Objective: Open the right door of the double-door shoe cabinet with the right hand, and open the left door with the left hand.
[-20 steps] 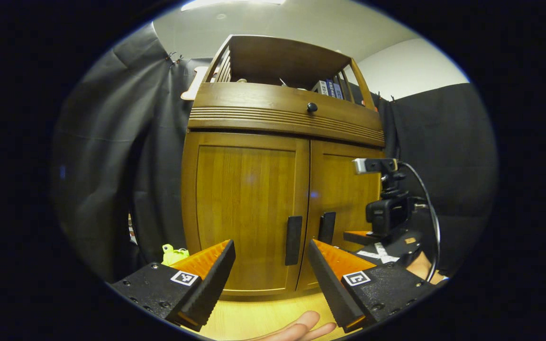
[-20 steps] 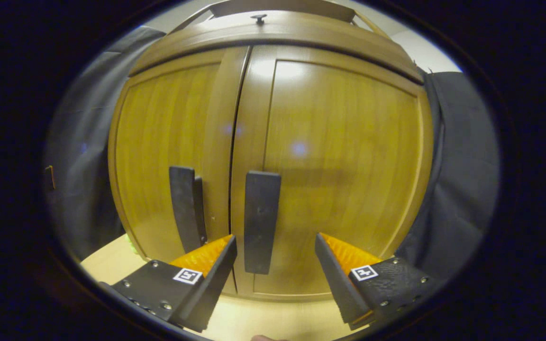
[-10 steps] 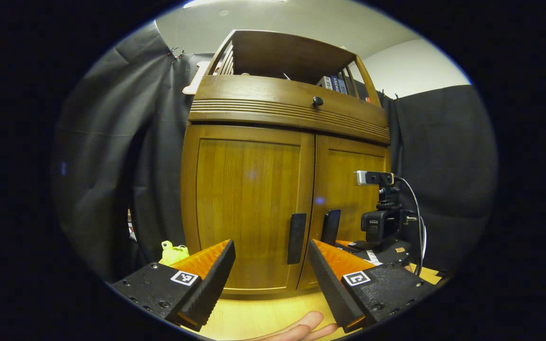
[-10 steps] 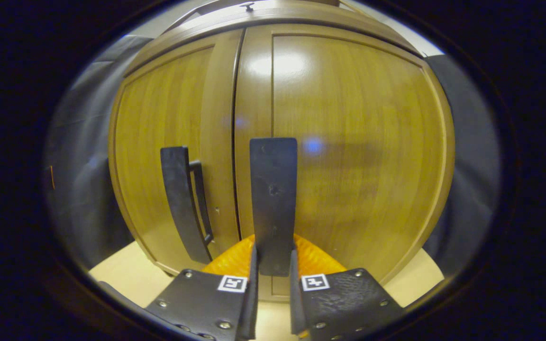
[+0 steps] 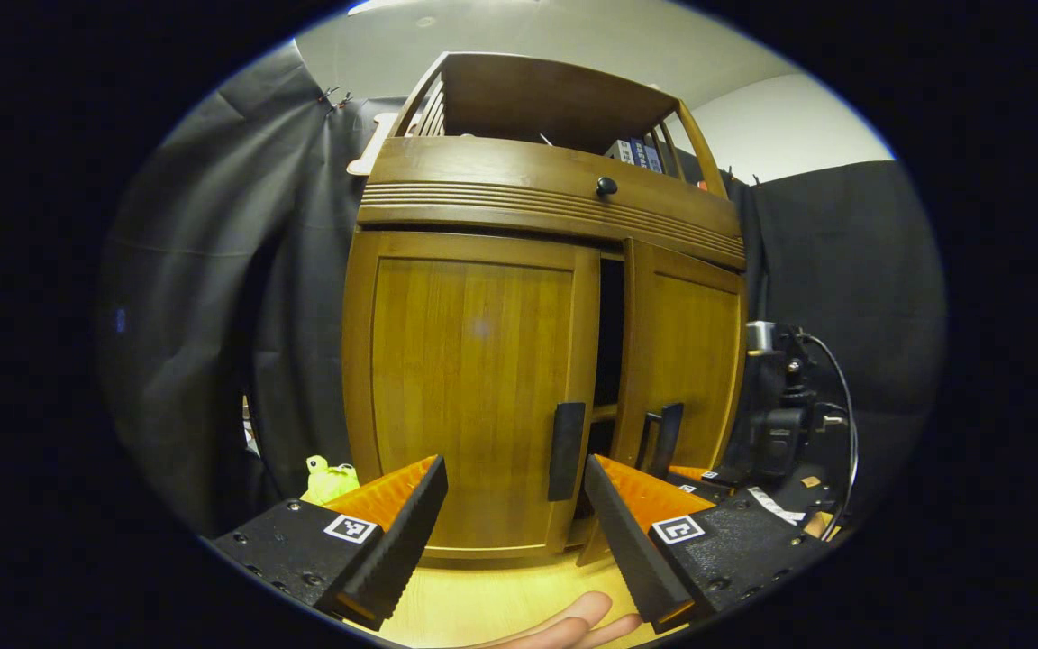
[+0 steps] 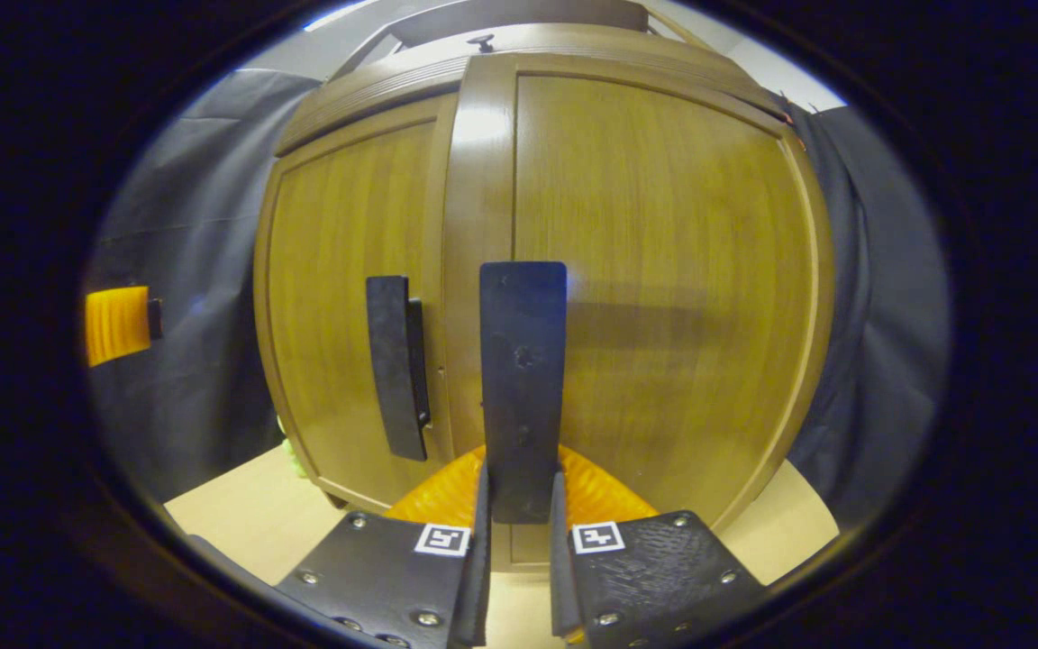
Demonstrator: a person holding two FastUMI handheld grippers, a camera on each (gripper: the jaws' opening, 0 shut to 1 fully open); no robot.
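Note:
The wooden shoe cabinet (image 5: 474, 361) stands on the tabletop. Its left door (image 5: 469, 388) is closed, with the dark handle (image 5: 567, 451) just beyond my left gripper (image 5: 514, 469), which is open and holds nothing. The right door (image 5: 690, 361) is swung out a little, leaving a dark gap beside it. In the right gripper view, my right gripper (image 6: 519, 482) is shut on the right door's handle (image 6: 521, 379), low on that handle. The left door's handle (image 6: 397, 365) hangs to its left. The right gripper's body (image 5: 780, 433) appears at the right of the left gripper view.
A drawer with a round knob (image 5: 606, 187) sits above the doors, under an open shelf holding books (image 5: 636, 155). A yellow-green toy (image 5: 330, 480) lies left of the cabinet's base. A person's fingers (image 5: 573, 622) rest on the light wooden table (image 5: 483, 604).
My right gripper moved in, shut on the right door's handle, then pulled the door ajar. My left gripper stayed open and barely moved.

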